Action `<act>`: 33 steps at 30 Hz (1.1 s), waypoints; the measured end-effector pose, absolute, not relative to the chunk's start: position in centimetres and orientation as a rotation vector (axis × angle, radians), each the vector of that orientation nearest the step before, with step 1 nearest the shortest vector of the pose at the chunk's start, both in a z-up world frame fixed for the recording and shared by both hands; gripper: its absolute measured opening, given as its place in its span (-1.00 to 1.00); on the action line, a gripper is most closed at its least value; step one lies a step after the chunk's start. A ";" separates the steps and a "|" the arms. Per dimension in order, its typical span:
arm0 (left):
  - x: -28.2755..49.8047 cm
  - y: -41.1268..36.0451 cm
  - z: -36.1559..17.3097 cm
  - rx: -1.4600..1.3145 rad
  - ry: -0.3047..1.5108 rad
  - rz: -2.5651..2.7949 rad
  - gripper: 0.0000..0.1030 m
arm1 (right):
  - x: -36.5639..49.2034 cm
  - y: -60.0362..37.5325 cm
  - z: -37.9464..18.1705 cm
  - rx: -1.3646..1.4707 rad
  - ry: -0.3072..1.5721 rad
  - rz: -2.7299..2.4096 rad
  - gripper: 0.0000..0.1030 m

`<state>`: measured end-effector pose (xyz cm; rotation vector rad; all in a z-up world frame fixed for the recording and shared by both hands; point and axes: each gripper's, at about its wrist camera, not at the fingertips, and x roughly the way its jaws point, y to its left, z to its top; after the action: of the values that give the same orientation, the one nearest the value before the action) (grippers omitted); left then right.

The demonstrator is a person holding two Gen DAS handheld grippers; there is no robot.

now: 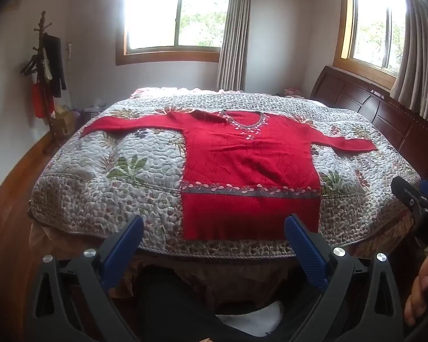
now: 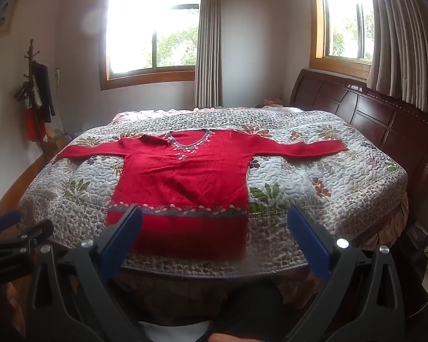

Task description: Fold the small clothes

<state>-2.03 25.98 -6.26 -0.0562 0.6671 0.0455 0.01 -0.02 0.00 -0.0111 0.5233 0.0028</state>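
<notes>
A red knit sweater (image 1: 242,168) with a petal-embroidered neckline lay flat, sleeves spread, on the puffy floral quilt (image 1: 105,176); short of the quilt's near edge, the left gripper (image 1: 214,228) and right gripper (image 2: 214,219) hovered with ribbed blue fingers (image 1: 305,245) apart, holding nothing

The bed (image 1: 371,213) carried a quilt (image 1: 105,188) printed with leaves and flowers, its pebble-patterned border hanging over the near edge. A red sweater (image 1: 242,171) lay flat on the quilt, front up, neckline toward the far side, both sleeves spread out to the sides. Its hem reached the quilt's near border, just short of the edge. A dark wooden headboard (image 2: 379,119) stood along the bed's right side.
</notes>
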 end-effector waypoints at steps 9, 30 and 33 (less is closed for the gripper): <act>-2.0 26.0 -6.3 -0.057 0.655 0.044 0.92 | 0.2 -0.2 0.3 -0.007 0.522 0.004 0.95; -1.5 26.0 -6.1 -0.052 0.655 0.050 0.92 | 0.4 0.1 -0.1 -0.027 0.527 0.001 0.95; -1.4 26.0 -6.3 -0.050 0.656 0.052 0.92 | 0.5 0.1 -0.1 -0.026 0.531 0.001 0.95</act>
<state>-1.45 26.00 -6.25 -0.0504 0.6565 0.0515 0.51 0.07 -0.09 -0.0258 0.5306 0.0013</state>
